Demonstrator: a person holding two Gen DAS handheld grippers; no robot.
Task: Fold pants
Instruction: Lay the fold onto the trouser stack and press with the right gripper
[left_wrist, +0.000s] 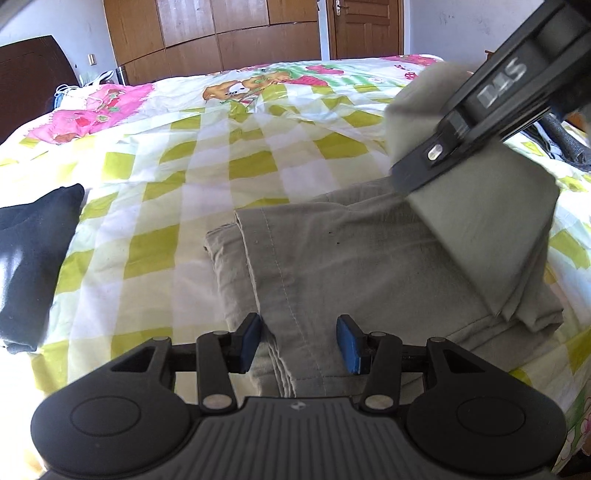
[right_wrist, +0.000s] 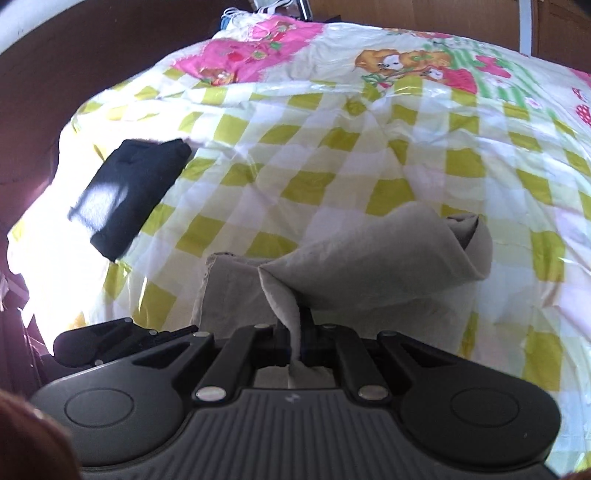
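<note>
The khaki pants (left_wrist: 332, 266) lie partly folded on the checked bedsheet (left_wrist: 166, 166), at the near right of the bed, with a folded dark garment (left_wrist: 33, 258) well apart at the near left. The step in hand looks like carrying one end of the pants over the rest to make the next fold. To do it well, the lifted end should travel low and level, its edge laid square with the hem below, while the lower layers are kept from dragging. The right gripper (right_wrist: 295, 343) is clamped tight on a bunched edge of the cloth, which hangs lifted off the bed. The left gripper (left_wrist: 299, 343) stands about half open, its blue pads (left_wrist: 349, 343) straddling the near hem; whether they touch the cloth cannot be told.
</note>
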